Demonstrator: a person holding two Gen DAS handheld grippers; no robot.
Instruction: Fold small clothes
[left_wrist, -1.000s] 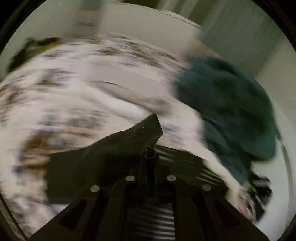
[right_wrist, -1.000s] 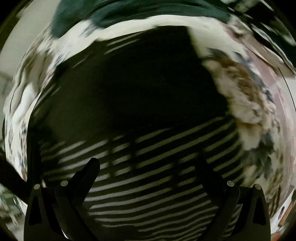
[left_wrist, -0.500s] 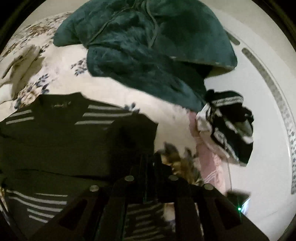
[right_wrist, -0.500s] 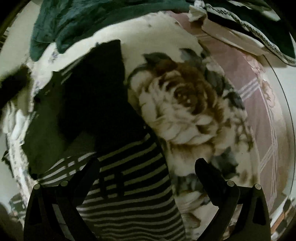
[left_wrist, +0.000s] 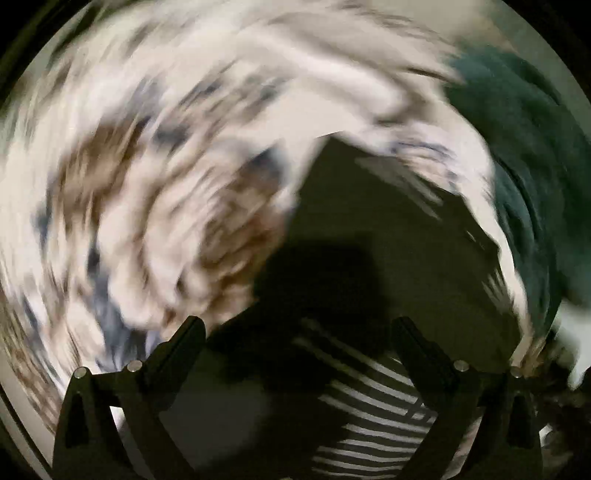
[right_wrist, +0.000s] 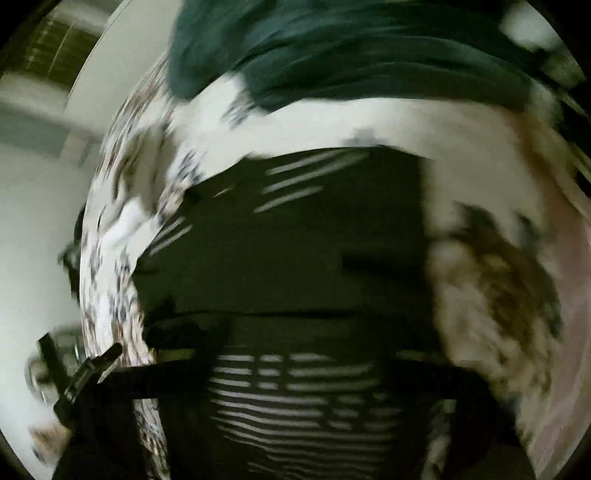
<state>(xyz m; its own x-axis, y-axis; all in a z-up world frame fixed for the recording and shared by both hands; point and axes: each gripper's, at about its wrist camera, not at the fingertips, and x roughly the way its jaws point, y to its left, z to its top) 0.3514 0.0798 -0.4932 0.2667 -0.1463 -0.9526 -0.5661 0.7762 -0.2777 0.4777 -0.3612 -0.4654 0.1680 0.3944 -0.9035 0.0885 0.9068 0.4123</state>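
Observation:
A small black top with thin white stripes (left_wrist: 373, 236) lies on a floral cloth (left_wrist: 155, 192). Both views are blurred by motion. My left gripper (left_wrist: 299, 328) is open and empty just above the near part of the top. In the right wrist view the same striped top (right_wrist: 295, 240) fills the middle. My right gripper (right_wrist: 310, 365) is dark and smeared at the bottom edge, over the striped part, and I cannot tell how its jaws stand.
A dark teal garment (left_wrist: 532, 177) lies at the right of the floral cloth, and shows along the top of the right wrist view (right_wrist: 351, 55). A pale wall and floor (right_wrist: 33, 206) lie to the left.
My left gripper was shut half a second ago and is now open, and has swung left over the top. The right gripper has swung back over the top, which now lies folded.

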